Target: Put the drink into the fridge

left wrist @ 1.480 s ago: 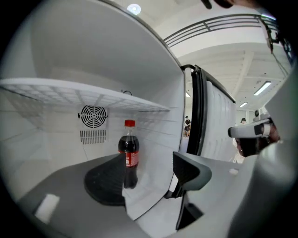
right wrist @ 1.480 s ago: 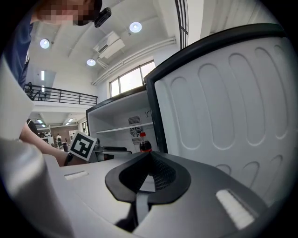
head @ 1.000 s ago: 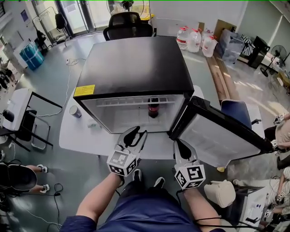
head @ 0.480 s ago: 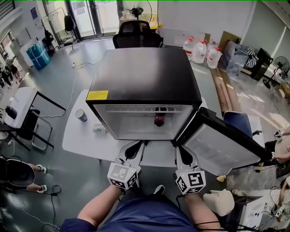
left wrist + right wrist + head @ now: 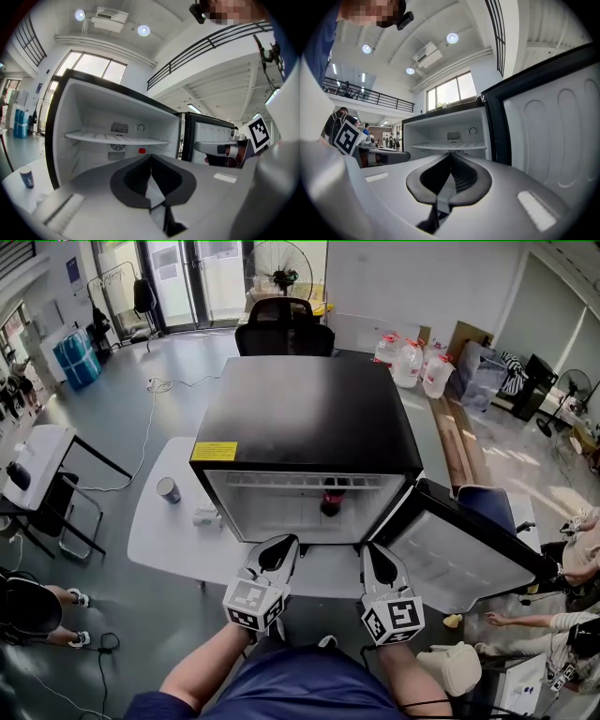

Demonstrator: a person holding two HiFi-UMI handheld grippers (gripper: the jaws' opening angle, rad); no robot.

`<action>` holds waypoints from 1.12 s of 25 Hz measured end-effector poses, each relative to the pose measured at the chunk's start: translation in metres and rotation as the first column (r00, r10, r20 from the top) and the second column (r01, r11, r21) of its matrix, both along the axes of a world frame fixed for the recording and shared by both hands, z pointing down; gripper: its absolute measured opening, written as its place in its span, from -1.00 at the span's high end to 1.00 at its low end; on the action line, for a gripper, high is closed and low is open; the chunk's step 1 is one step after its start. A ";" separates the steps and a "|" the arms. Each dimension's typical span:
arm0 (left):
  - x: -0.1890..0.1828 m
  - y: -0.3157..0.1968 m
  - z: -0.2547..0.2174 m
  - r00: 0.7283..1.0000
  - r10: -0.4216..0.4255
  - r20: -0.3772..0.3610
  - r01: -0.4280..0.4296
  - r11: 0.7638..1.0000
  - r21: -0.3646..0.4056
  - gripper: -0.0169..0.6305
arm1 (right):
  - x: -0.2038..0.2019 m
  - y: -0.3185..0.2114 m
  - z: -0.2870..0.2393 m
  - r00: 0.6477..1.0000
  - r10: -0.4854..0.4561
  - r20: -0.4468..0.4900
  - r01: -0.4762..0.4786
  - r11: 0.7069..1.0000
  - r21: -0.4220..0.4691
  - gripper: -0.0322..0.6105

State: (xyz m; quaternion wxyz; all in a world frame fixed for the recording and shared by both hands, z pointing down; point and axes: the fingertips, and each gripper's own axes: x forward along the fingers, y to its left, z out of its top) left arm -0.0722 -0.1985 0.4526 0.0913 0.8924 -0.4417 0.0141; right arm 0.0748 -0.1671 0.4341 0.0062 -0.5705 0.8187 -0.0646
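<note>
A dark drink bottle with a red cap (image 5: pixel 331 503) stands upright inside the open black mini fridge (image 5: pixel 309 409), on its floor toward the right. The left gripper view shows only the red cap (image 5: pixel 141 150) above the jaws. The fridge door (image 5: pixel 469 554) hangs open to the right. My left gripper (image 5: pixel 286 543) is shut and empty, just in front of the fridge opening, with its jaws pressed together (image 5: pixel 150 157). My right gripper (image 5: pixel 373 550) is beside it near the door hinge, also shut with nothing in it (image 5: pixel 451 155). Both point level at the fridge interior.
The fridge sits on a white table (image 5: pixel 155 540) with a blue cup (image 5: pixel 168 489) and a small white object (image 5: pixel 206 517) to its left. A black office chair (image 5: pixel 284 329) and water jugs (image 5: pixel 410 362) stand behind. A blue chair (image 5: pixel 487 502) and seated people lie to the right.
The left gripper's jaws, apart a second ago, have closed on nothing. Both grippers have drawn back a little from the fridge opening. The bottle has stayed inside.
</note>
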 end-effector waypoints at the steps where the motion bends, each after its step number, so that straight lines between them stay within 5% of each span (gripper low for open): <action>1: -0.001 -0.001 -0.001 1.000 -0.002 -0.002 0.002 1.000 0.004 0.93 | -0.001 -0.001 -0.002 1.000 -0.002 -0.001 0.002 1.000 0.004 0.88; 28: -0.001 -0.011 -0.013 1.000 -0.011 -0.020 0.012 1.000 0.027 0.93 | -0.008 -0.011 -0.010 0.999 -0.033 0.003 0.033 0.999 0.021 0.88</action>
